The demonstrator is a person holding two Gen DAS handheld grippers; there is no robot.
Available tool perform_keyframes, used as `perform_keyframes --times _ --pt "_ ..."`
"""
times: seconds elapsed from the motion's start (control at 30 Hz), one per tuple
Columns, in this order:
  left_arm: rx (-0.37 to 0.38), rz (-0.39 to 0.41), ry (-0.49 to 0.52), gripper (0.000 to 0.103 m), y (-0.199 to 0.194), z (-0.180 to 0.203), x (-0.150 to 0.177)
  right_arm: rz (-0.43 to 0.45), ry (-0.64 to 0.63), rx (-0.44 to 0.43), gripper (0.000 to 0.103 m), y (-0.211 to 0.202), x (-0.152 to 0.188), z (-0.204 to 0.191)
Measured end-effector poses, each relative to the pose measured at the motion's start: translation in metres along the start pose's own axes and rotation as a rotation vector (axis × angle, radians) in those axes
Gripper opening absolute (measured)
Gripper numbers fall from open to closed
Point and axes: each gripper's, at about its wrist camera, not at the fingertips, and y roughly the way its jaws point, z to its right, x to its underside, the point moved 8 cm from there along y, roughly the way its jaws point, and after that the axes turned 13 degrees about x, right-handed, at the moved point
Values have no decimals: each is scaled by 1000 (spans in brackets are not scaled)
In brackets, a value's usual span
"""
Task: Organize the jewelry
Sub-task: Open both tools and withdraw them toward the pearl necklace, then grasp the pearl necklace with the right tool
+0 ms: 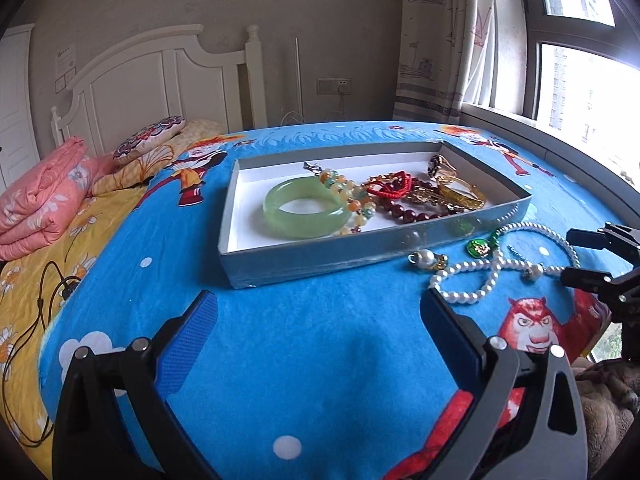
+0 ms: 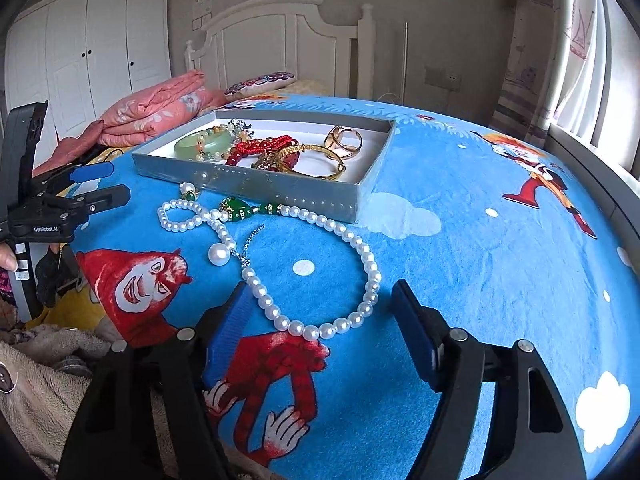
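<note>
Right tongs [image 2: 316, 304]: jaws apart, straddling the near loop of the pearl necklace [image 2: 370, 268]; the left pad touches the beads, no clamp yet.
Left tongs [image 1: 320, 312]: jaws wide apart, nothing between them, over bare blue blanket [image 1: 280, 320].
Landmark: the grey tray [image 1: 320, 258] on the bed, already holding the green bangle [image 1: 304, 208] and other pieces.
Necklace place: outside the tray, just before its near wall, on the blanket.
Long axis: it runs from the right tongs away toward the tray.
Nearer hand: the right one, I judge; the left tongs stand beside the strand's far end.
Next move: close on the beads, lift them into the tray.
</note>
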Motion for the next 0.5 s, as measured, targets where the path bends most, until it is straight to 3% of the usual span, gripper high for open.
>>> perform_keyframes --times 0.03,0.13,0.27,0.5 --pt "14 -1 10 100 0 5 0 1 -8 -2 56 0 -2 -2" --pt "58 -13 42 101 2 22 1 4 -29 0 34 3 -7 -8" --pt "90 -41 89 101 9 39 5 5 -35 2 22 7 -13 -13" --pt "107 -67 97 101 16 45 11 13 -24 1 12 12 -26 -15"
